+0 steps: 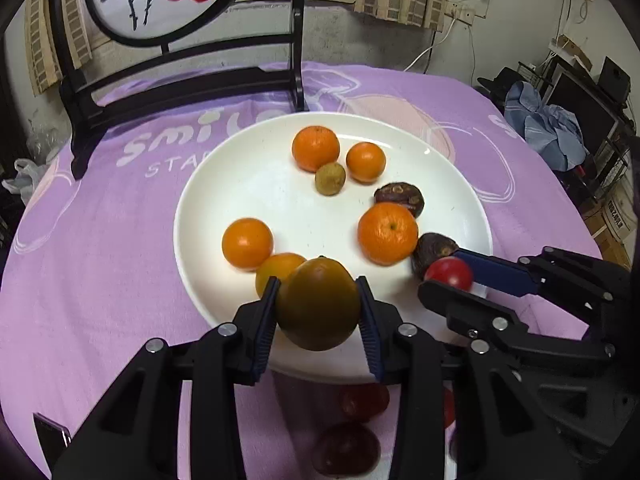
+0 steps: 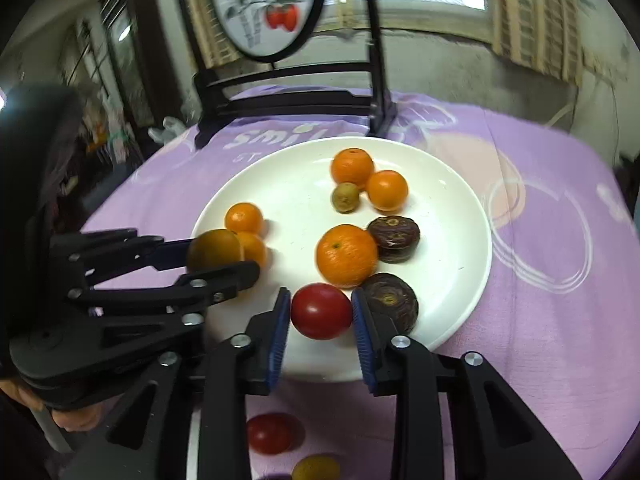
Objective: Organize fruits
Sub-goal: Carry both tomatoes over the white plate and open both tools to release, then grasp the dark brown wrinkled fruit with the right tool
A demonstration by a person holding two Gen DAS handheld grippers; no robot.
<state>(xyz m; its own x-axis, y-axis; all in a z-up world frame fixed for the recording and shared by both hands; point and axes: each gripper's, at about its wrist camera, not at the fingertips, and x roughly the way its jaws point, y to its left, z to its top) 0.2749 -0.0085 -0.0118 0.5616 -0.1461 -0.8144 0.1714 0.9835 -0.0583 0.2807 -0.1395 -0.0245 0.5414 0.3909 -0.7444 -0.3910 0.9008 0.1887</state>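
Fruits lie scattered on the white plate [image 1: 224,184]: oranges, a small green fruit [image 1: 330,178] and two dark brown ones. Over the plate's near rim, the left gripper [image 1: 318,306] pinches a dull yellow-brown fruit [image 1: 318,308] between its pads. Beside it, the right gripper [image 2: 320,312] clamps a red tomato [image 2: 321,311]. Another tomato [image 2: 269,433] lies on the purple cloth [image 2: 540,340] near the plate.
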